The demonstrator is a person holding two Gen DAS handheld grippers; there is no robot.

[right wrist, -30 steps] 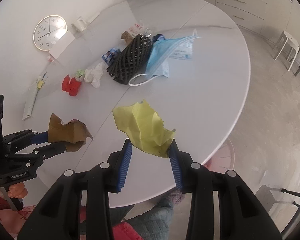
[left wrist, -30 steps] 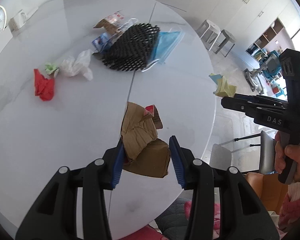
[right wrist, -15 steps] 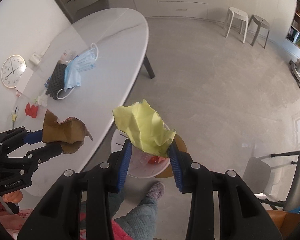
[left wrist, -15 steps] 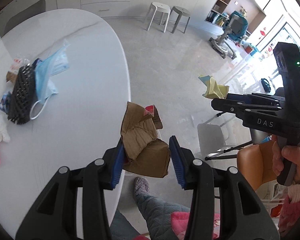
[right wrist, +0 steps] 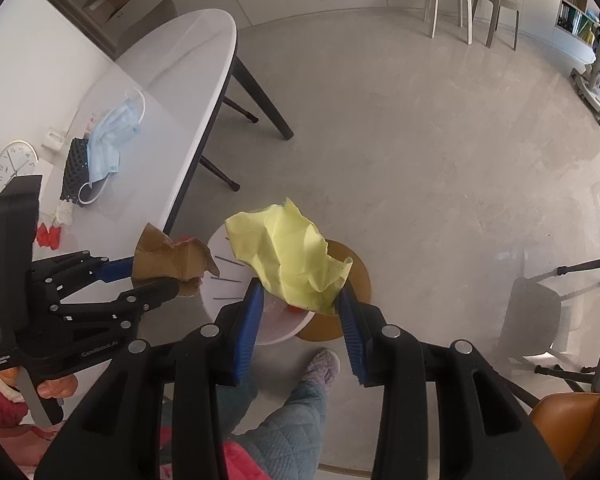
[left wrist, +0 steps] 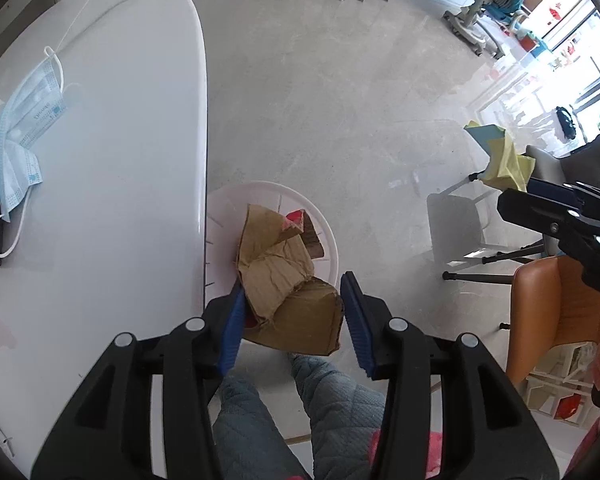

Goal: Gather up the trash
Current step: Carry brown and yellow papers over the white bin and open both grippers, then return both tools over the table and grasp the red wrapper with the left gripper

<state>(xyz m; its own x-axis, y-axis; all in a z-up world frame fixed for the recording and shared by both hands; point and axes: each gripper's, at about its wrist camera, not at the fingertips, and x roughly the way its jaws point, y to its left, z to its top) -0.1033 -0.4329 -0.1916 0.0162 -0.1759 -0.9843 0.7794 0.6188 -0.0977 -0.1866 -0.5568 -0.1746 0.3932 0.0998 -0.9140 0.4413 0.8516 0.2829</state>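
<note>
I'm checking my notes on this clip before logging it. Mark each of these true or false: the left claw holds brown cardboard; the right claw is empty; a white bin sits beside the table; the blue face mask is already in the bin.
1. The left claw holds brown cardboard. True.
2. The right claw is empty. False: it grips crumpled yellow paper.
3. A white bin sits beside the table. True.
4. The blue face mask is in the bin. False: it lies on the table.

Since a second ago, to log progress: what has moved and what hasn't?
Both grippers swung off the table to above the white bin on the floor. Left gripper still grips the brown cardboard; right gripper still grips the yellow paper. Nothing released; the mask stays on the table.
</note>
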